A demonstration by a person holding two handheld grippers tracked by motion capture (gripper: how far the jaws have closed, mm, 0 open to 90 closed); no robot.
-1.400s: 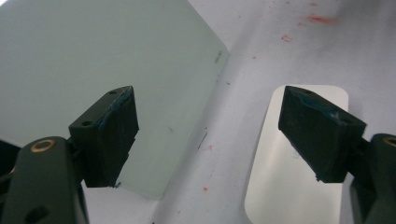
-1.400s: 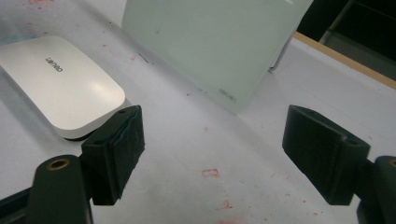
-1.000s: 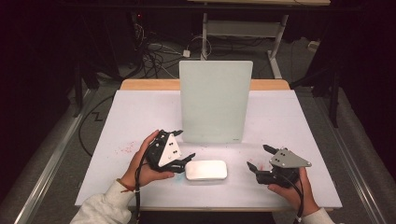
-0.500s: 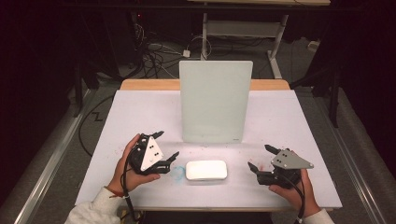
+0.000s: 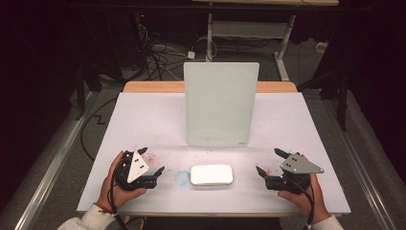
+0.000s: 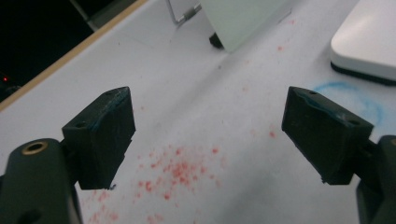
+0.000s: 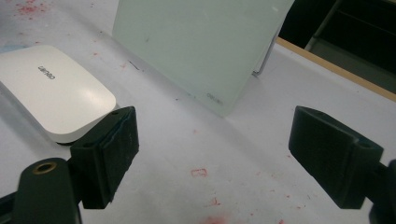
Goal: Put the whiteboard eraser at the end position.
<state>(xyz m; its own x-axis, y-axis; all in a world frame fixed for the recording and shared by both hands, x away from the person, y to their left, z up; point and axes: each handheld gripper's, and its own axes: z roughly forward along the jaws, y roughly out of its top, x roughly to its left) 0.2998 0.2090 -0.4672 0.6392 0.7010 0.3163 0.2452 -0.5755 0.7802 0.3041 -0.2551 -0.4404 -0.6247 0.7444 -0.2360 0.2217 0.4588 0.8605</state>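
Nearest the table's front edge, the left gripper (image 5: 152, 162) sits low in a hand (image 5: 117, 184), its jaws spread wide with nothing between them; below them the white table (image 5: 143, 120) is flecked with red specks (image 6: 180, 172). At the far right of the same edge, the right gripper (image 5: 271, 163) is held in the other hand (image 5: 301, 196), jaws likewise wide apart and empty, pointing inward. Between the two, apart from both, a flat white eraser block (image 5: 211, 174) lies on the table on its dark underside, with a smudged blue ring (image 5: 182, 178) just beside its left end. Behind it, a pale glass board (image 5: 220, 104) stands propped upright on a metal stand (image 6: 183, 14). Beyond the table, cables (image 5: 160, 55) lie on the dark floor.
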